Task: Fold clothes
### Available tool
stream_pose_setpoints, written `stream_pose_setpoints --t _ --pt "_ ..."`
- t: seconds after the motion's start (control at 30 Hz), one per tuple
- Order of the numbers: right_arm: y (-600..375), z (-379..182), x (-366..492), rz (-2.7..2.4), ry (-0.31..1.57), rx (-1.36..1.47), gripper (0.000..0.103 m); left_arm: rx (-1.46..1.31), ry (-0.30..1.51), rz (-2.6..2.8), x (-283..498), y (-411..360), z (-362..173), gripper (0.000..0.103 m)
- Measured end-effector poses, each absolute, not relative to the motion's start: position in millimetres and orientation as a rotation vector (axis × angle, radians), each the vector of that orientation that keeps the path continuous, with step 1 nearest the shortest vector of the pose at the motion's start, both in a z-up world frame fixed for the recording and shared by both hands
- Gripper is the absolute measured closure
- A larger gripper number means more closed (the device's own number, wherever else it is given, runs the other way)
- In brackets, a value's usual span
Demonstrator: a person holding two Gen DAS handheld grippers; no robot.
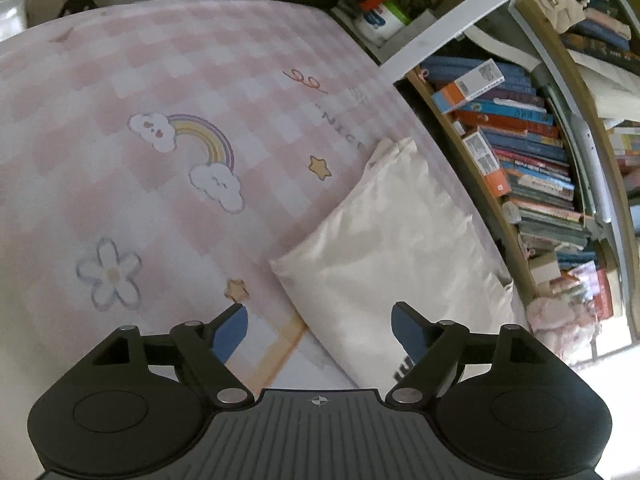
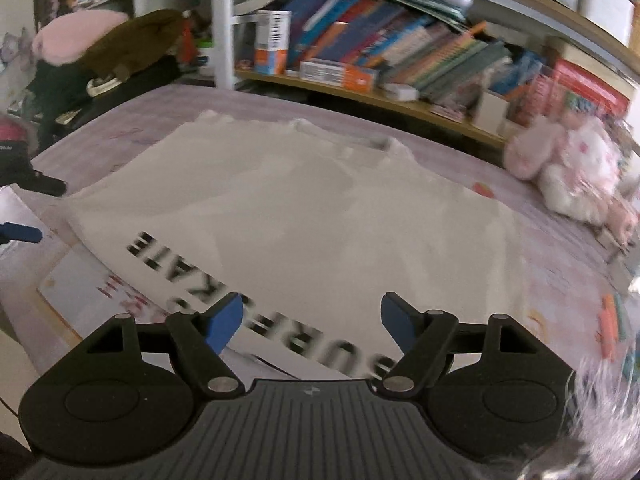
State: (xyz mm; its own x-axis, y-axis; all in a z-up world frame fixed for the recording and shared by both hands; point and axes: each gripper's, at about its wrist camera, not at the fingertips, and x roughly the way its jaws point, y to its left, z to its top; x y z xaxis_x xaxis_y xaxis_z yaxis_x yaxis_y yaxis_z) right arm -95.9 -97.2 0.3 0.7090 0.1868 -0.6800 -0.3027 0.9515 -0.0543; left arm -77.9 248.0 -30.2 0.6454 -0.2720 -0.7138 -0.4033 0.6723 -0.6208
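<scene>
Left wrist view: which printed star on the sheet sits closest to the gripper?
The paler, orange-brown star, just above the left gripper's left fingertip; the brighter yellow star lies farther up, beside the rainbow.

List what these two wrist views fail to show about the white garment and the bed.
- Garment, left wrist view: near edge hidden behind the left gripper.
- Garment print, right wrist view: blurred, partly covered by the right gripper.
- Bed: cut off by the frame edges.
- Book titles: blurred.
</scene>
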Motion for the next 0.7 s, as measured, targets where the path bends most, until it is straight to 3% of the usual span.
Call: stream_pose_setpoints --t 0.47,0.6,0.7 --pt "73.2 -4.0 -66.8 0.328 0.776 -0.267 0.026 -0.858 1.04 -0.175 -27.4 324.8 -61.6 0.016" --pt "111.7 0.0 -55.6 0.396 0.79 -0.317 0.03 -0.906 1.037 -0.218 -15.3 339.8 -69.4 0.016" --pt "142.3 1.4 -49.5 0.473 0.794 -0.373 0.039 -0.928 1.03 -0.241 -8.7 344.3 -73.4 0.015"
